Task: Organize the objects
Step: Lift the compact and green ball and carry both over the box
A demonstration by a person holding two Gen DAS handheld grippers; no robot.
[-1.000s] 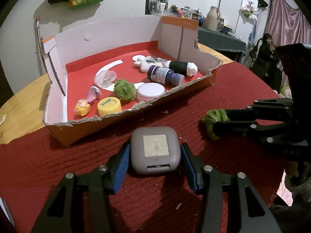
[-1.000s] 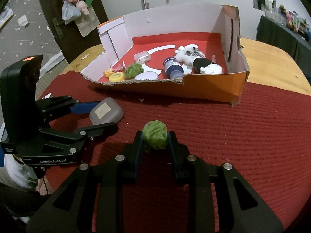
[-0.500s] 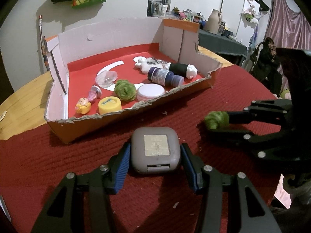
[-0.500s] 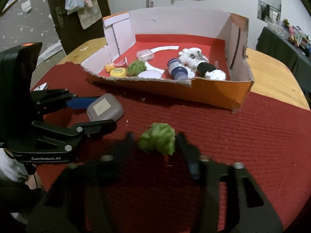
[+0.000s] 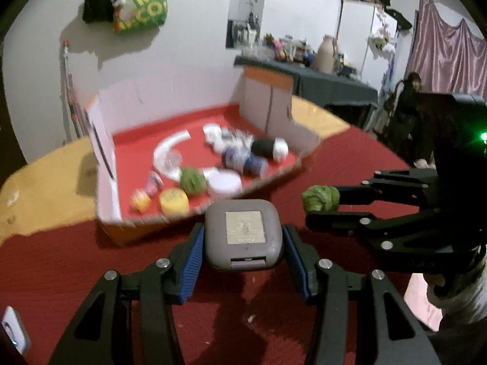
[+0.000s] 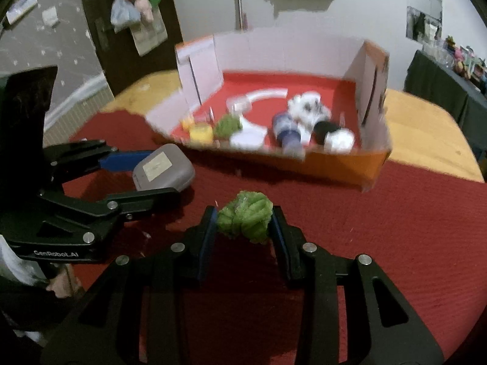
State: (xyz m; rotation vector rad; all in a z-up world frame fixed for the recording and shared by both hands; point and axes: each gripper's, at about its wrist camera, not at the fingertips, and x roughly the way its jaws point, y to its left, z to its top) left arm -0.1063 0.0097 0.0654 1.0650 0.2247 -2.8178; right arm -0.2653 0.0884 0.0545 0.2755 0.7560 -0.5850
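My left gripper (image 5: 243, 243) is shut on a grey rounded case (image 5: 243, 234) with a pale label and holds it above the red cloth, near the front wall of the cardboard box (image 5: 105, 164). It also shows in the right wrist view (image 6: 162, 170). My right gripper (image 6: 243, 222) is shut on a green yarn ball (image 6: 245, 216), lifted above the cloth in front of the box (image 6: 374, 164). The ball also shows in the left wrist view (image 5: 321, 197), to the right of the case.
The box, lined in red, holds a second green ball (image 5: 191, 179), a yellow lid (image 5: 173, 202), a white lid (image 5: 225, 182), a dark blue jar (image 5: 246, 161), a black-and-white tube (image 5: 271, 147) and small toys. Red cloth (image 6: 395, 243) covers the wooden table.
Both grippers have risen off the cloth with their objects and moved toward the box. The view is now blurred by motion.
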